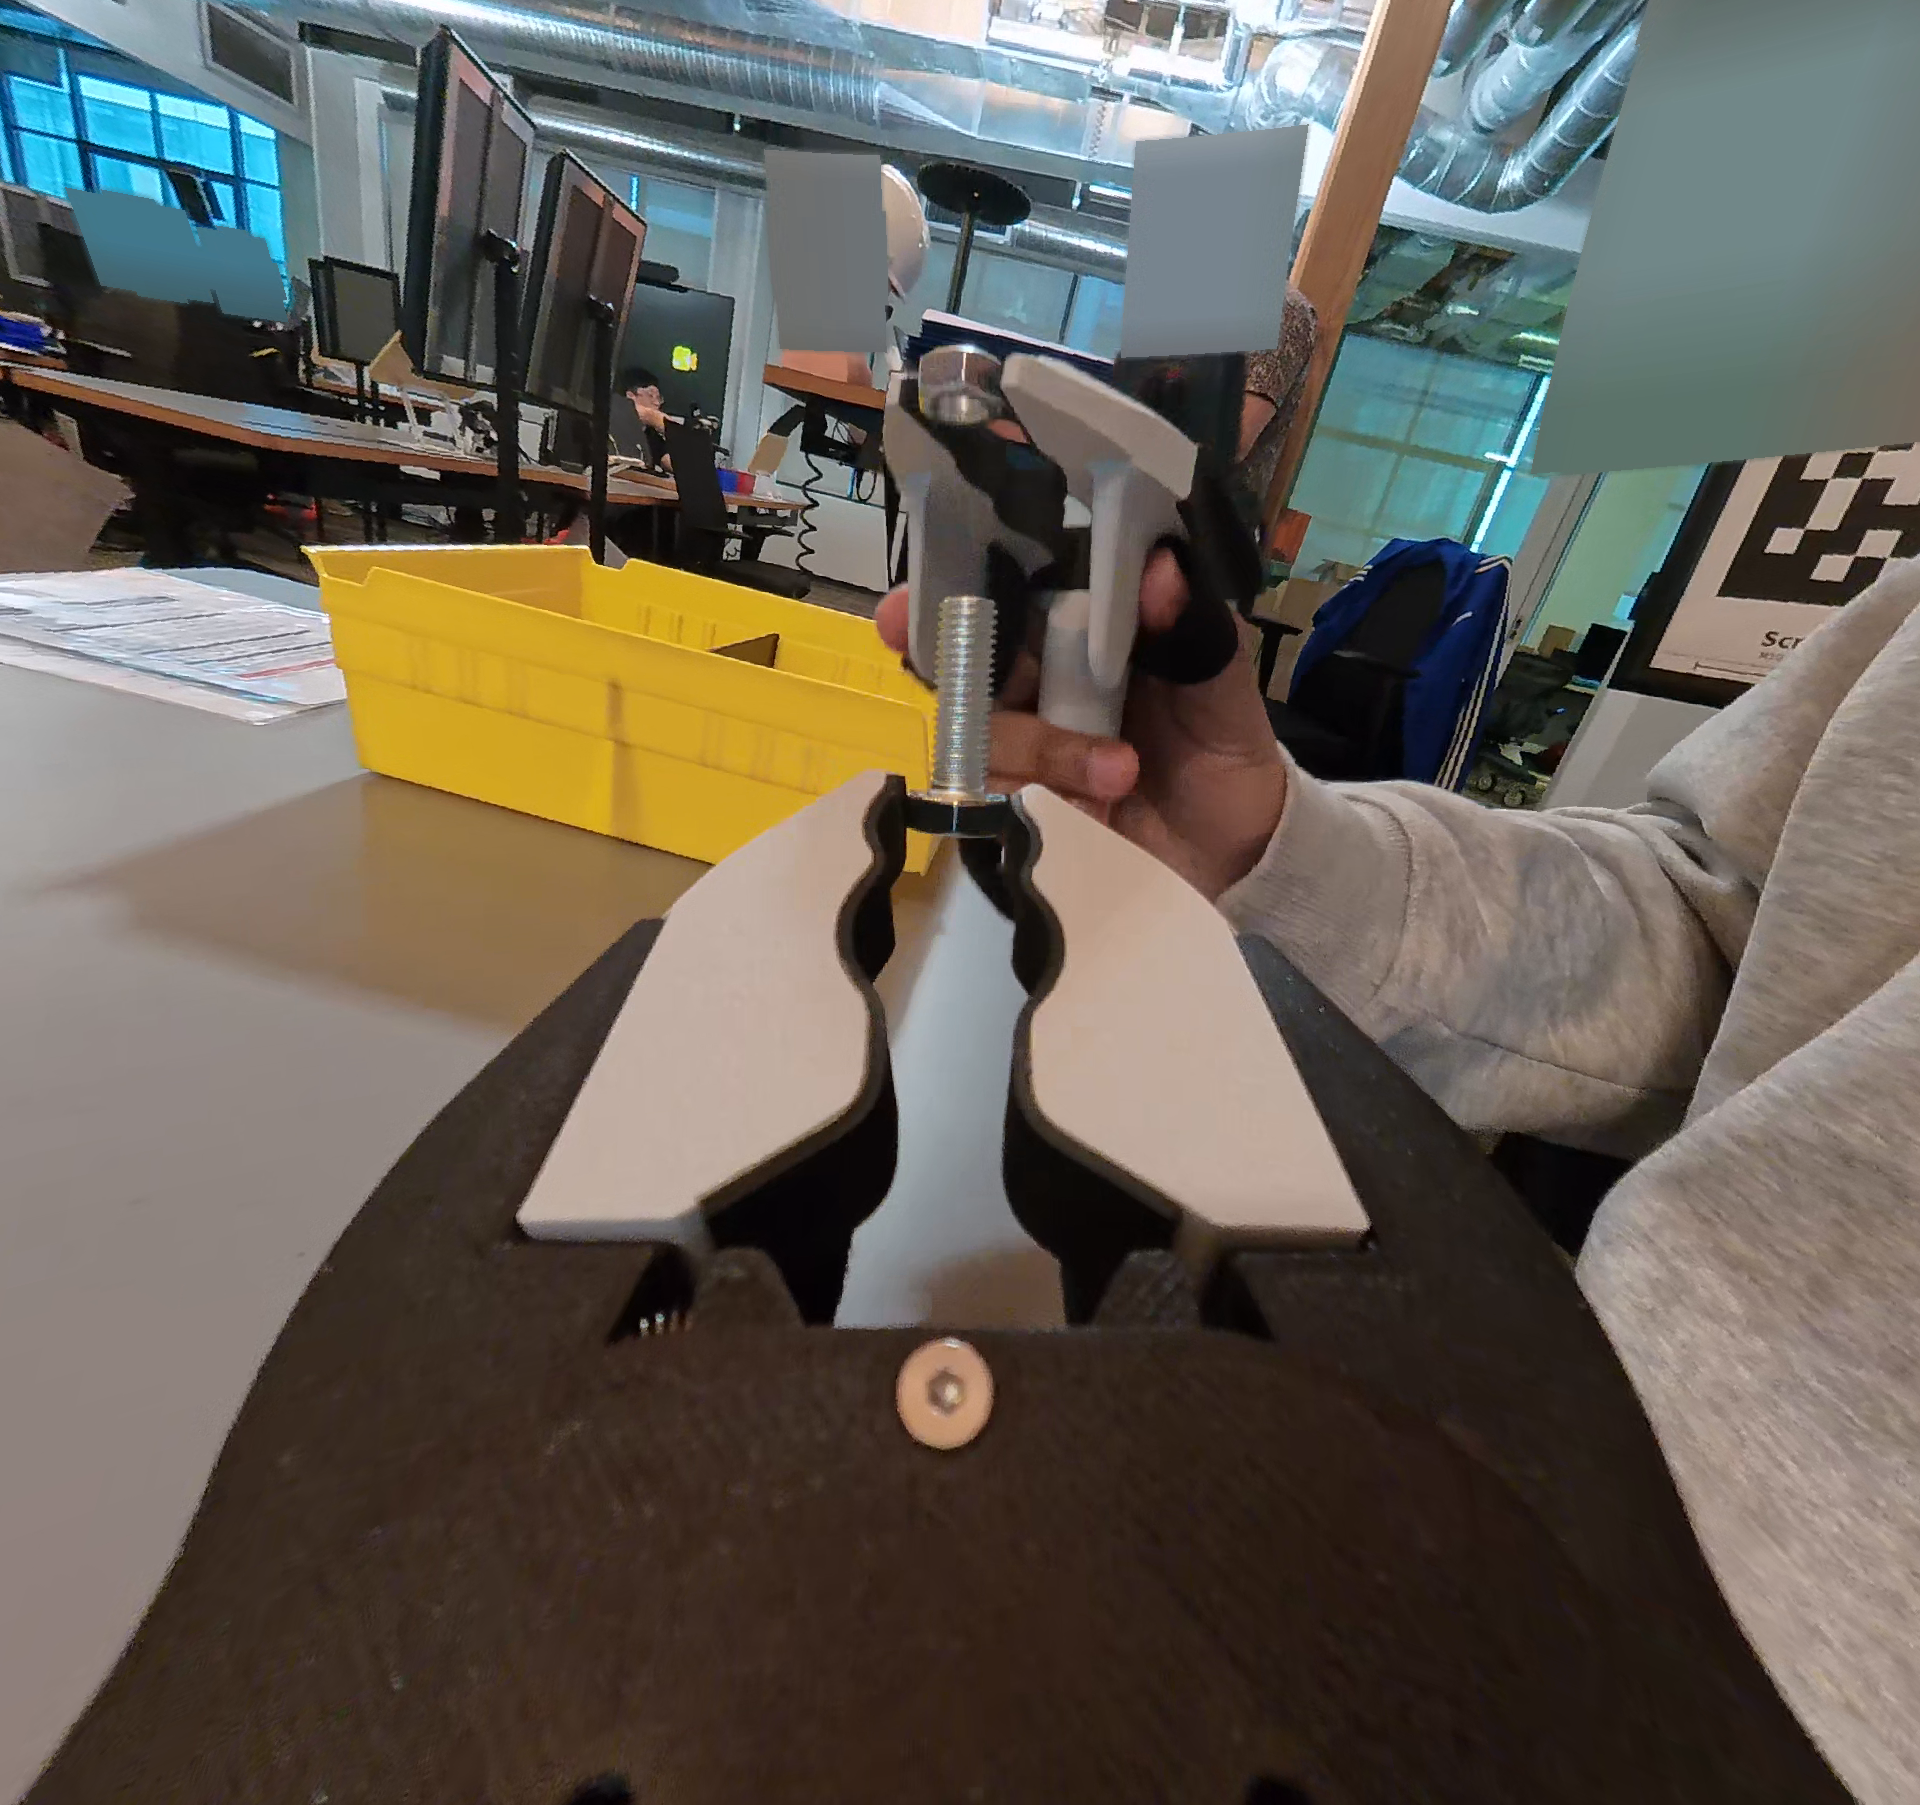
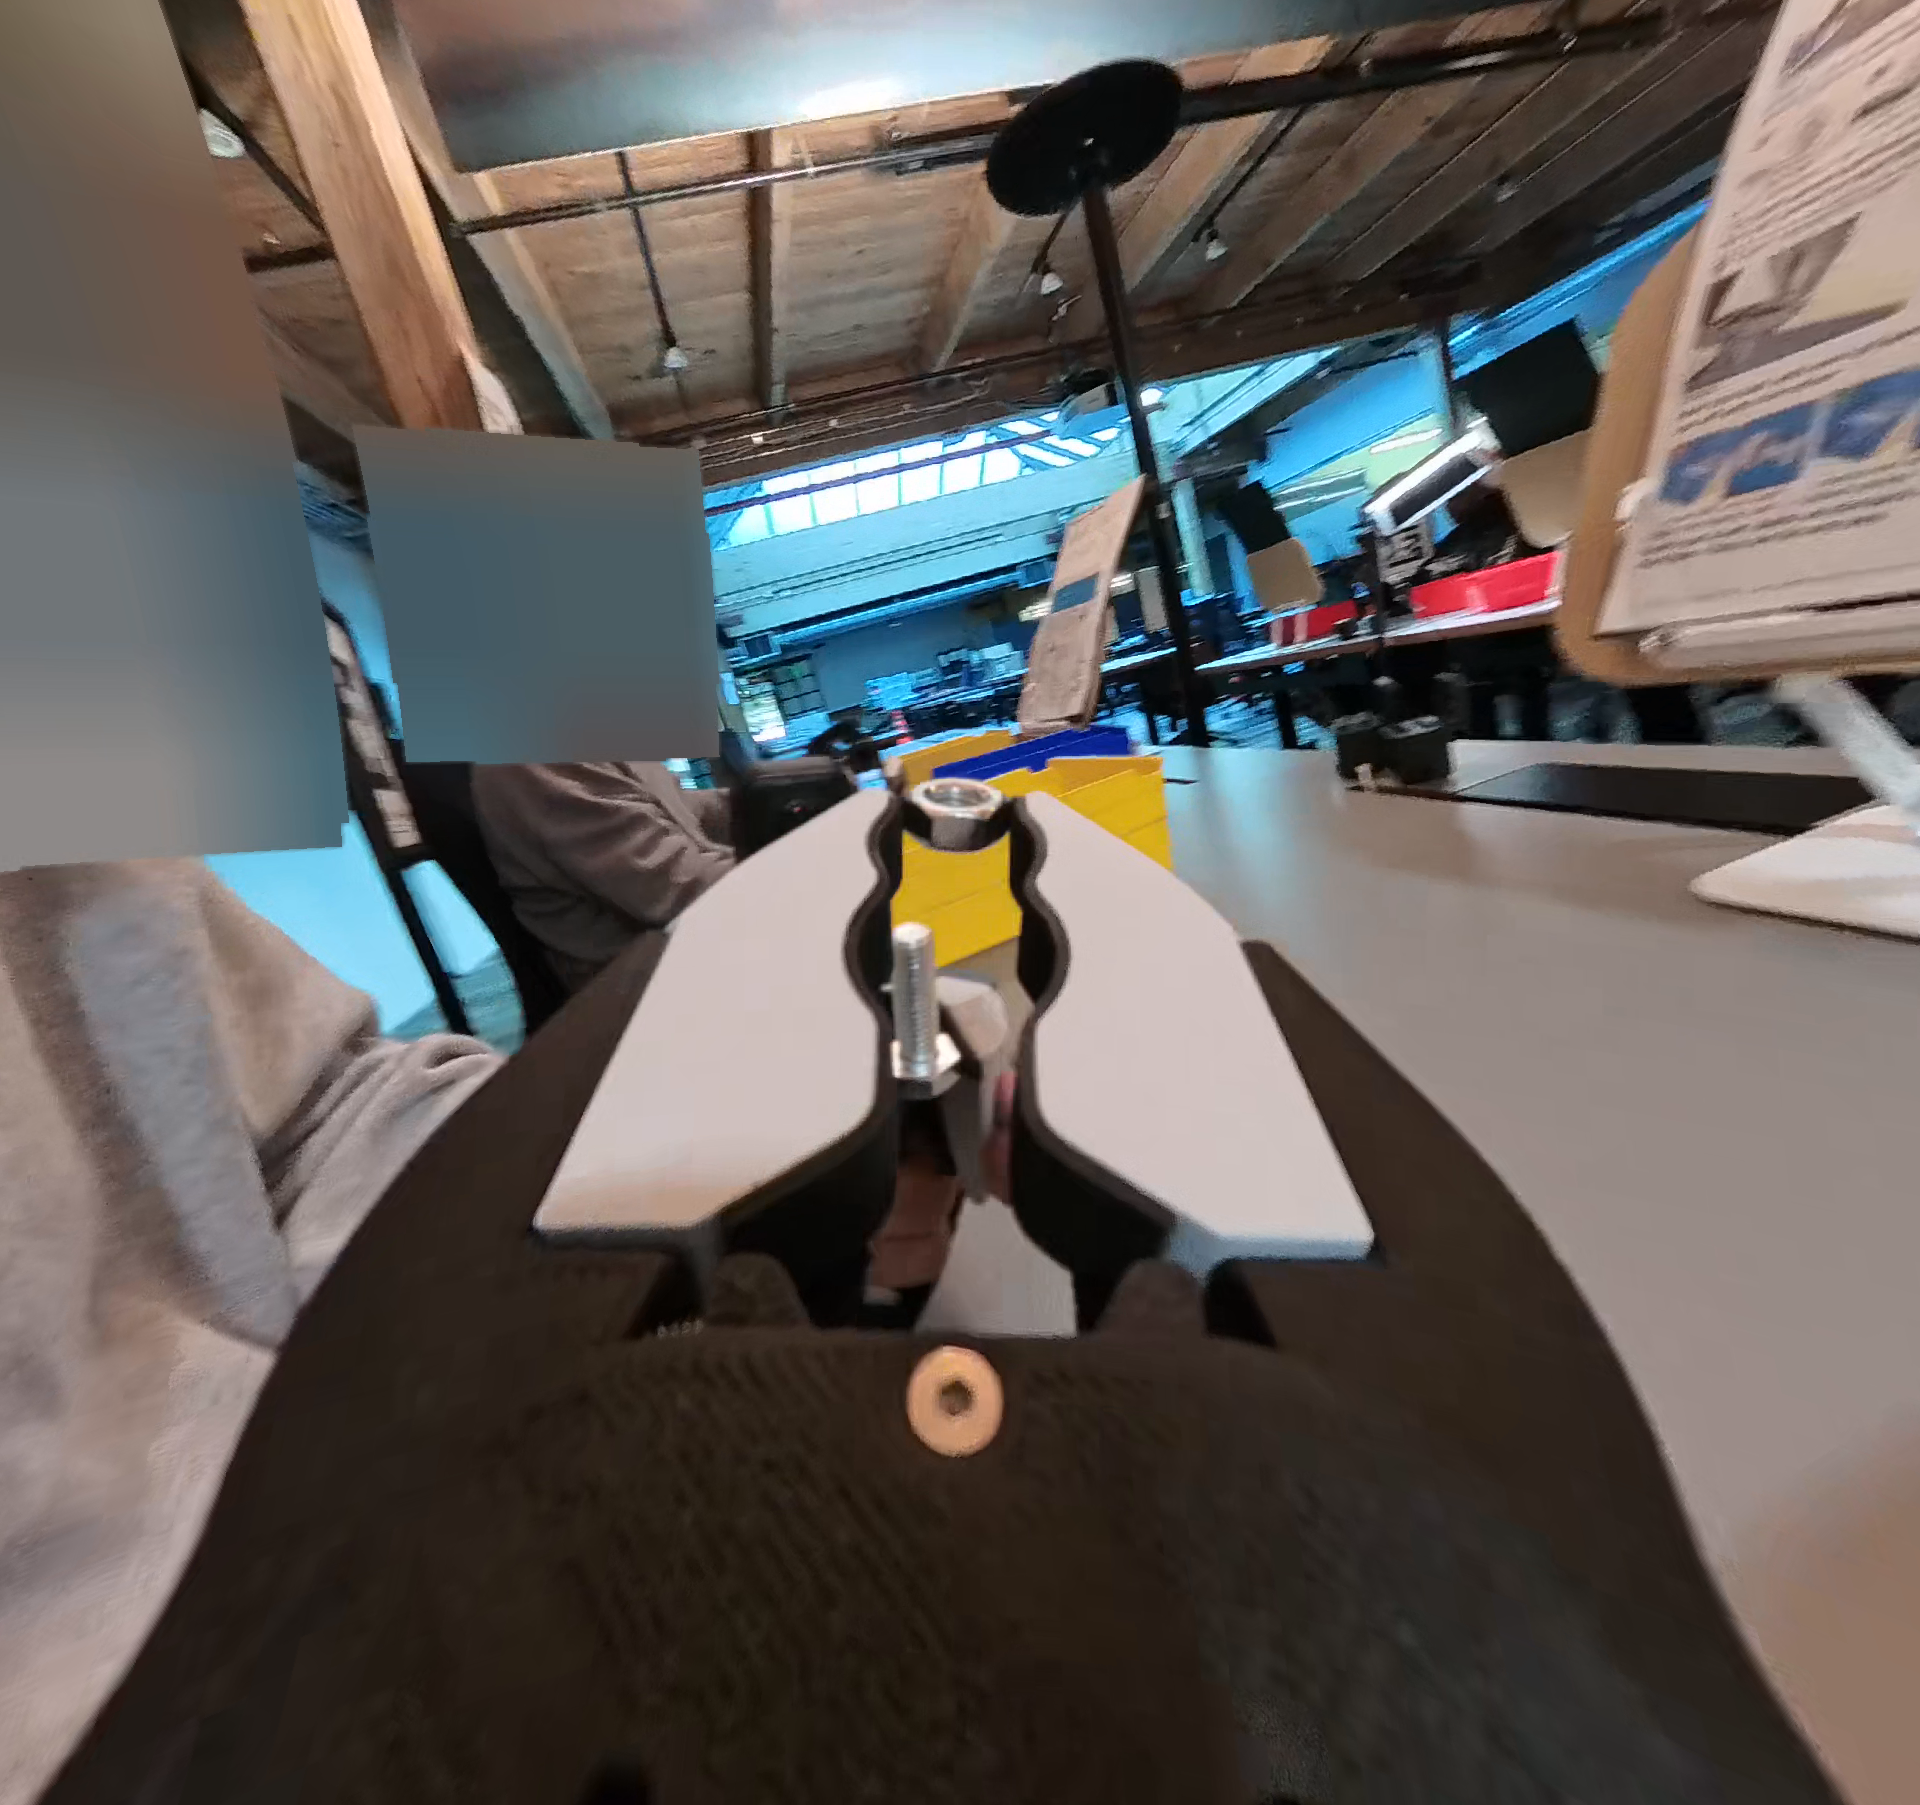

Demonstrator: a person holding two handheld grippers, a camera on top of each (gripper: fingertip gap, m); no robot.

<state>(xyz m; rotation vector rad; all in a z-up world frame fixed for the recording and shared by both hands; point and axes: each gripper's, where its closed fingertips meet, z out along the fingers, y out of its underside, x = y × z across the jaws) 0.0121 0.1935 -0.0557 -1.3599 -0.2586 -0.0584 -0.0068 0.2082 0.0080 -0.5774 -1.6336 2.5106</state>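
Note:
My left gripper [image 1: 956,812] is shut on the head of a silver bolt [image 1: 964,695], which stands upright with its threaded shaft pointing up. My right gripper [image 1: 971,394], held in a hand [image 1: 1174,747], hangs just above the bolt's tip and is shut on a silver hex nut [image 1: 956,384]. In the right wrist view the right gripper [image 2: 954,820] pinches the nut [image 2: 954,813] at its tips. The bolt [image 2: 912,997] shows through the gap between the fingers, below the nut and apart from it.
A yellow bin [image 1: 623,695] stands on the grey table [image 1: 208,1028] behind the grippers, with a printed sheet [image 1: 166,633] at far left. Yellow [image 2: 1112,810] and blue [image 2: 1039,749] bins lie ahead. A document stand [image 2: 1787,301] is at right. A grey sleeve [image 1: 1558,924] fills the right side.

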